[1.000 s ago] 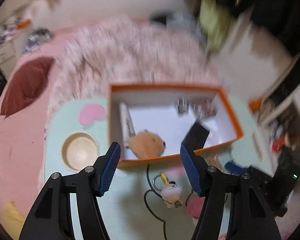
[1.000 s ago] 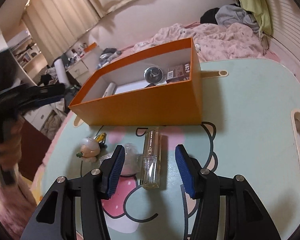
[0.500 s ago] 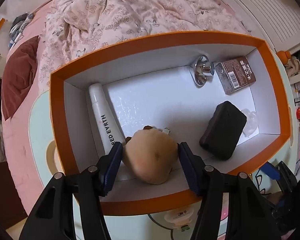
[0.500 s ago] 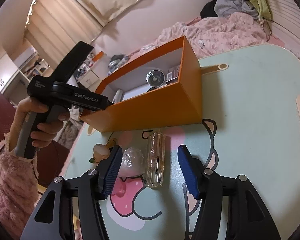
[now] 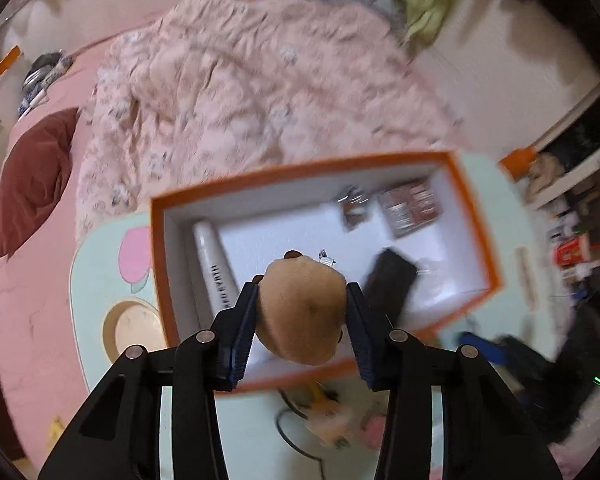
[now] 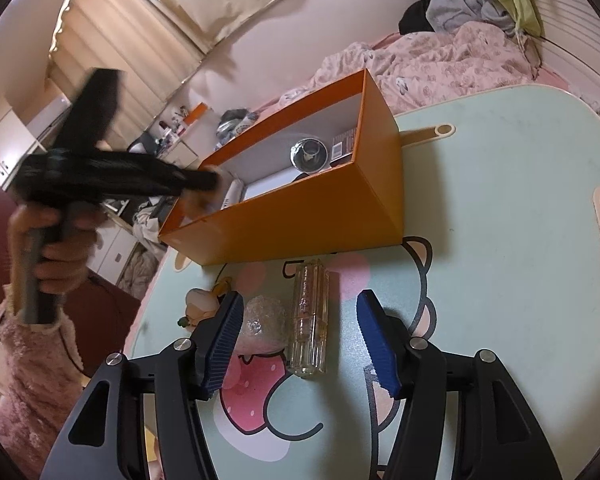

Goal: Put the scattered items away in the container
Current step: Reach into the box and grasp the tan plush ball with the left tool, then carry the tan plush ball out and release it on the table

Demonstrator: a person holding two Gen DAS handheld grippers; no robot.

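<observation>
An orange box (image 5: 300, 168) with a white inside stands on the pale green table (image 6: 500, 200). My left gripper (image 5: 302, 286) is above the box's near end. Its jaws are closing and both pads press on a brown plush toy (image 5: 302, 312), which is blurred. In the box lie a white tube (image 5: 216, 272), a black block (image 5: 392, 280), a brown packet (image 5: 410, 206) and a metal piece (image 5: 352, 200). My right gripper (image 6: 299, 296) is open just over a clear bottle (image 6: 310, 320) lying in front of the box (image 6: 300, 216). A crumpled clear wrap (image 6: 262, 320) lies beside the bottle.
A small figure toy (image 6: 198, 304) on a black cable lies left of the wrap. A person's hand (image 6: 56, 256) holds the left gripper's handle. A bed with a pink quilt (image 5: 240, 100) is behind the table. The table has a round recess (image 5: 134, 332).
The left jaws have narrowed onto the plush toy, and the box now looks smaller and farther below. The right jaws widened a little and stay over the bottle.
</observation>
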